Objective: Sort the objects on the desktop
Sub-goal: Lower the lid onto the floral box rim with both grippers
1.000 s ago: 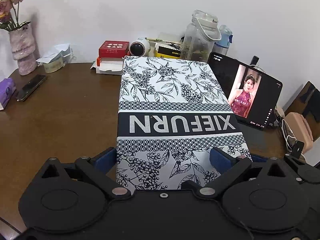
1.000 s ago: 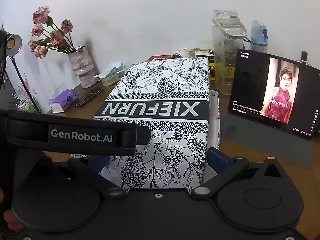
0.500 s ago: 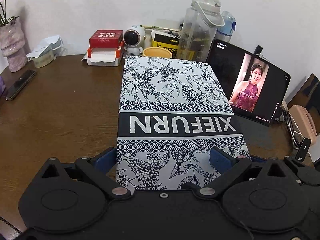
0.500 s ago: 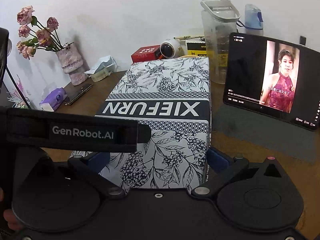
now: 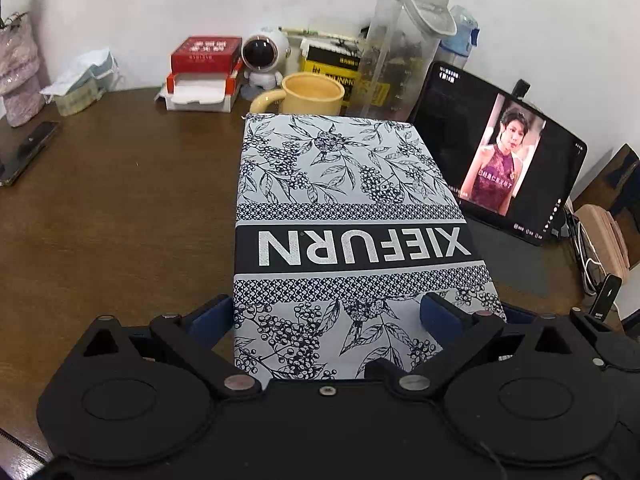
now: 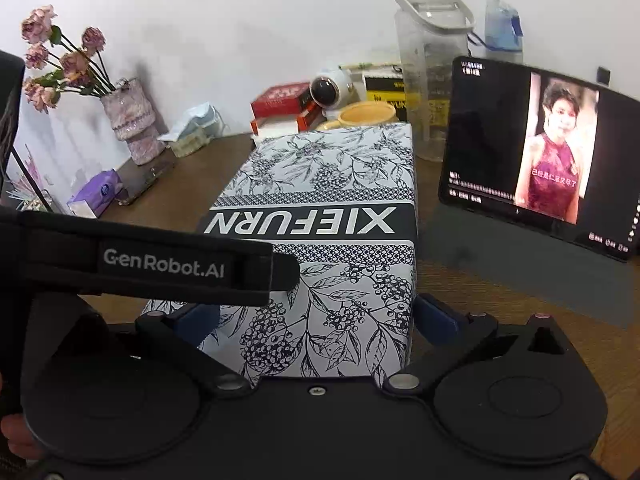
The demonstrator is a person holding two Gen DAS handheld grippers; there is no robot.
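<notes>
I am carrying the patterned box [image 5: 352, 232], frame centre, my left gripper [image 5: 328, 316] and right gripper [image 6: 316, 316] both pinching it; next, I must set it down short of the yellow mug [image 5: 312, 94].

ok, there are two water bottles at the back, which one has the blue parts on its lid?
The smaller bottle, rightmost behind the tablet. The big clear jug beside it has a grey carry handle instead.
</notes>
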